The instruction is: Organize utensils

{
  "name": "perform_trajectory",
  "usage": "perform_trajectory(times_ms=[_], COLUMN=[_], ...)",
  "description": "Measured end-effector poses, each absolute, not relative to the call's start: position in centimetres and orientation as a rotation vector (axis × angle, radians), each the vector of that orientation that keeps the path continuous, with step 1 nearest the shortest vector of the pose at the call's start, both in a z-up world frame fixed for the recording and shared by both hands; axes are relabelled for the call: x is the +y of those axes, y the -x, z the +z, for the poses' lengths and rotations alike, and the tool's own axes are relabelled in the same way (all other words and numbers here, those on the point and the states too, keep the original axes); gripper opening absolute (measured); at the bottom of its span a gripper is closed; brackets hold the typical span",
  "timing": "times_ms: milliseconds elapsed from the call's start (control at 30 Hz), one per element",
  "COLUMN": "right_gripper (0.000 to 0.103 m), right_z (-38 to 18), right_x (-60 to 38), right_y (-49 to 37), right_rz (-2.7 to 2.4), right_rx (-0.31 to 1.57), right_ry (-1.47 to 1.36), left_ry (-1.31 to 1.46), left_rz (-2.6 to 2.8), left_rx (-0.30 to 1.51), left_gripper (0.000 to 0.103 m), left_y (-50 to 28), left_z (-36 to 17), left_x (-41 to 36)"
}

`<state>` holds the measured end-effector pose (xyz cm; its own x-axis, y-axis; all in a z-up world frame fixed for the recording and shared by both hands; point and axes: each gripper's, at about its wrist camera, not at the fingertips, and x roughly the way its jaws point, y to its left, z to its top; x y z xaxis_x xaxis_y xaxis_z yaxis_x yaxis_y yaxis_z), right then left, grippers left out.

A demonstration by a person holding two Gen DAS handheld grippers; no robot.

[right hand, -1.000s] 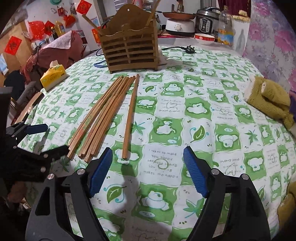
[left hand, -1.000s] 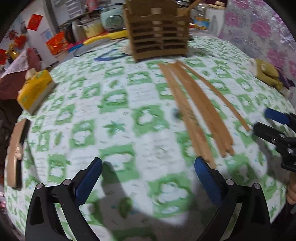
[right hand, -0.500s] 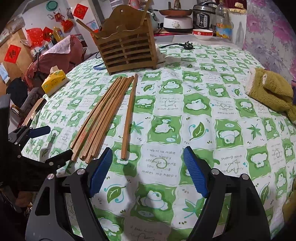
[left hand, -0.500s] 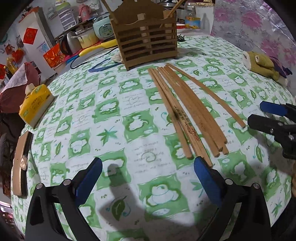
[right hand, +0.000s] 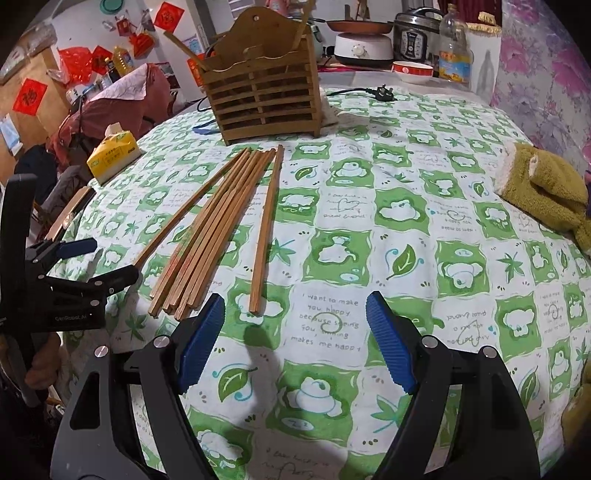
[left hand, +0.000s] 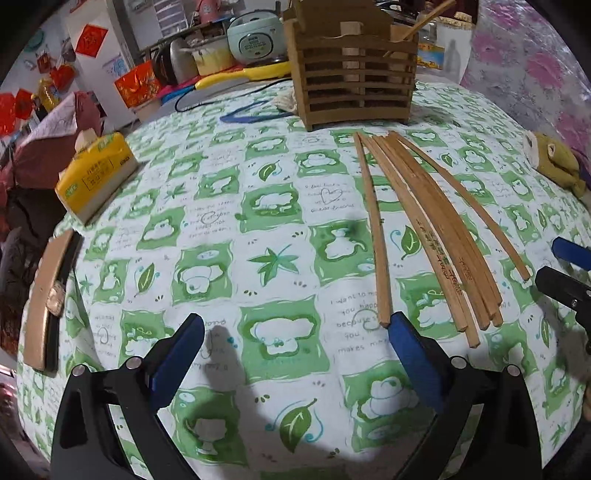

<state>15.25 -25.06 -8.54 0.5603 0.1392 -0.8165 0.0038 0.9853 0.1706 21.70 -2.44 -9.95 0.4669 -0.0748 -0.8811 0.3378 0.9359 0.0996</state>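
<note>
Yellow tissue pack (left hand: 96, 173), olive plush toy (right hand: 543, 188), green-checked tablecloth (left hand: 229, 266), rice cooker (left hand: 255, 35), oil bottle (right hand: 453, 44)

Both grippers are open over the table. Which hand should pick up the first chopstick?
Probably the right. The single chopstick lies apart from the bundle, its near end just ahead of the open right gripper. The left gripper also sits close, but the bundle crowds its side.

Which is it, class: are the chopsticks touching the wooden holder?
Apart. The right wrist view shows tablecloth between the chopsticks and the wooden holder.
</note>
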Motion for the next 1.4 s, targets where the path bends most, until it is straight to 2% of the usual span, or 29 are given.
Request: perform_trajectory(times_ms=[133, 267, 433, 600, 700, 767, 800, 833, 867, 933, 1000, 1267, 1400], right_gripper=[0.076, 0.073, 0.055, 0.04, 0.033, 0.025, 0.014, 0.008, 0.008, 0.007, 0.007, 0.007, 0.007], right_z=[-8.4, -8.2, -8.3, -8.7, -8.8, -9.0, -9.0, -9.1, -9.2, -9.1, -9.0, -8.0, -7.0], right_x=[-24.3, -23.3, -22.3, -21.9, -21.8, -21.8, -21.8, -21.7, -21.6, -21.4, -21.4, -22.2, -22.4], right_y=[-15.1, -14.9, -14.8, -15.1, -15.4, -15.8, -15.9, -16.1, -16.1, -16.1, -16.0, -15.1, -14.6], right_rz=[0.089, 0.112, 0.137, 0.144, 0.142, 0.142, 0.14, 0.139, 0.139, 0.129, 0.124, 0.093, 0.079], right_rx=[0.967, 0.956, 0.961, 0.981, 0.99, 0.995, 0.999, 1.004, 1.004, 0.997, 0.988, 0.918, 0.88], right_ry=[-0.12, -0.067, -0.015, -0.002, -0.006, -0.016, -0.017, -0.017, -0.017, -0.003, -0.001, -0.03, -0.037], left_ry=[-0.326, -0.312, -0.269, -0.266, -0.265, -0.258, -0.252, -0.243, -0.234, -0.233, -0.241, -0.191, -0.198], left_rz=[-0.275, -0.323, -0.377, -0.402, -0.405, -0.409, -0.412, -0.423, -0.44, -0.458, -0.466, -0.473, -0.464], left_rx=[1.024, 1.019, 1.031, 1.027, 1.026, 1.029, 1.031, 1.035, 1.038, 1.033, 1.029, 1.031, 0.985], left_gripper=[0.095, 0.079, 0.056, 0.046, 0.044, 0.044, 0.043, 0.038, 0.033, 0.014, 0.006, 0.006, 0.006], left_y=[-21.2, -20.9, -20.8, -20.6, -20.7, -20.7, -20.8, -20.8, -20.8, -20.6, -20.4, -19.9, -19.3], left_z=[-9.8, -9.6, -9.6, -9.6, -9.6, -9.6, -9.6, -9.6, -9.6, -9.6, -9.5, -8.7, -6.6], left_x=[-3.6, -3.9, -4.0, -4.4, -4.4, -4.3, -4.3, -4.2, -4.1, -4.3, -4.4, -3.8, -3.5])
